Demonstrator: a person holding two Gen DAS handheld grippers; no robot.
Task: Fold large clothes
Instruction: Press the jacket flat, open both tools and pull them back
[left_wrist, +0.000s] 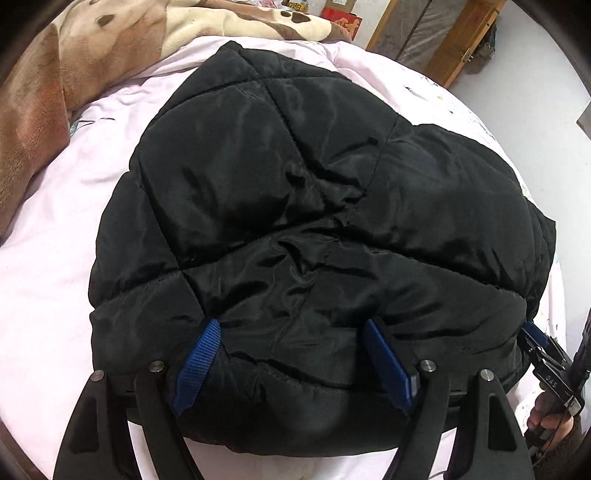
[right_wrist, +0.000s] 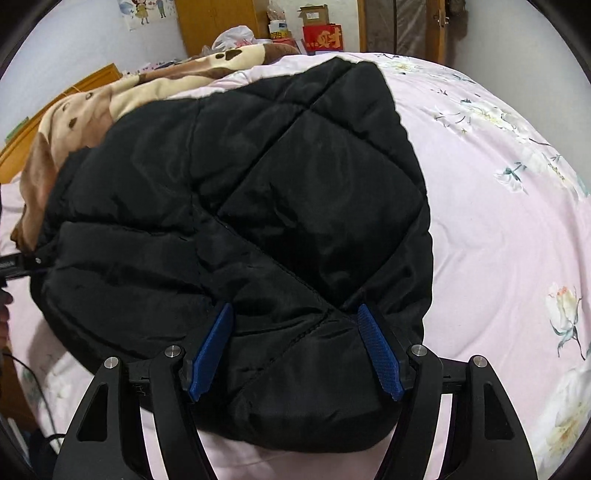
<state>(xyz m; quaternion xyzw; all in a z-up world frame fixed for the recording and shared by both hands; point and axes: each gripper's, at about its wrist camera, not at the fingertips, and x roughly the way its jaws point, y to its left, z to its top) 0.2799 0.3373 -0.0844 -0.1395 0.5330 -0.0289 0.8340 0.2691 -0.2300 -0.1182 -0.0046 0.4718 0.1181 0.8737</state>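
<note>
Grippers first, being nearest. Left gripper (left_wrist: 291, 354), black-framed with blue ribbed pads, stands with its jaws wide, straddling the near edge of the black quilted padded jacket (left_wrist: 295, 192); fabric bulges up between the pads, but whether they press on it cannot be told. Right gripper (right_wrist: 295, 350), of the same build, is likewise spread wide over the near rounded end of the same garment, fabric lying between its pads, with no pinch evident.

Beyond the pads, the jacket lies on the pale pink floral bed cover (right_wrist: 498, 221) as a compact, thick bundle. Layers overlap on top and no loose sleeve is visible, so the main folds appear done. Its outline is uneven: the near edge puffs up and the right-hand side curves rather than running straight.

Remaining work, as judged: pressing down or squaring the bundle, and possibly one last fold in half.

Further off, the brown and cream plush blanket (left_wrist: 74, 74) lies bunched at the bed's far side, just beside the jacket. Behind it stand the red cardboard box (right_wrist: 323, 37) and wooden furniture.
</note>
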